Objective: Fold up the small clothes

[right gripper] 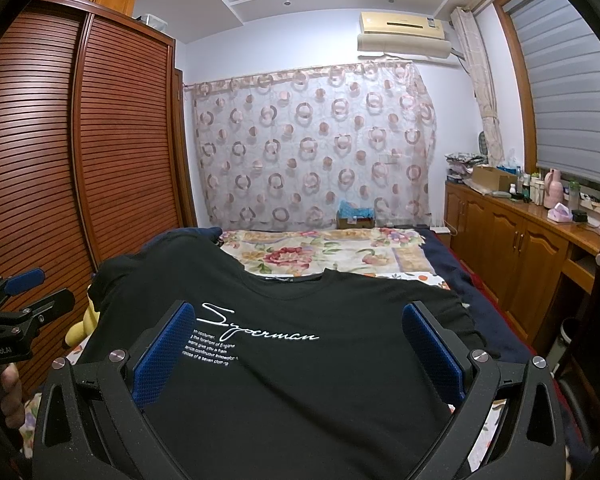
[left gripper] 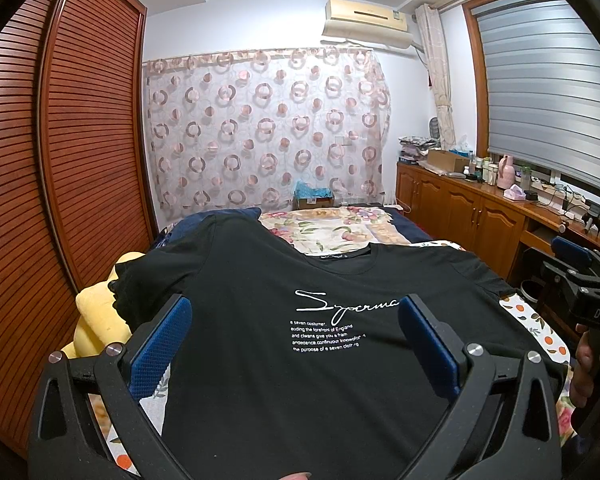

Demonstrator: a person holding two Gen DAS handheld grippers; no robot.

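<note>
Nearest the lens in the left wrist view, the left tool (left gripper: 294, 318) stands with its blue-padded fingers (left gripper: 162, 350) spread wide, nothing between them, hovering over the lower front of a black T-shirt (left gripper: 300, 380). The shirt lies spread out, front up, on the bed (left gripper: 340, 228), collar (left gripper: 342, 258) toward the far end, white script and small printed lines across its chest. One sleeve (left gripper: 140, 280) hangs off the bed's left side over a yellow plush toy (left gripper: 96, 312). A fingertip (left gripper: 296, 476) shows at the bottom edge of this view.

In the right wrist view the right tool (right gripper: 300, 340) is likewise wide apart and empty above the same shirt, its blue pads (right gripper: 432, 352) framing the printed chest. At the far left edge there the left tool's body appears, gripped by a hand (right gripper: 8, 392); in the left wrist view the right tool's body sits at the far right edge with a hand (left gripper: 584, 364) on its handle.

Beyond the shirt lies a floral bedspread (right gripper: 320, 252) and a dark blue blanket (right gripper: 456, 268). A louvred wooden wardrobe (left gripper: 60, 140) stands left, a circle-patterned curtain (left gripper: 264, 128) behind, and a wooden bench (left gripper: 480, 204) with bottles and boxes along the right wall under a grey blind (left gripper: 540, 80)
</note>
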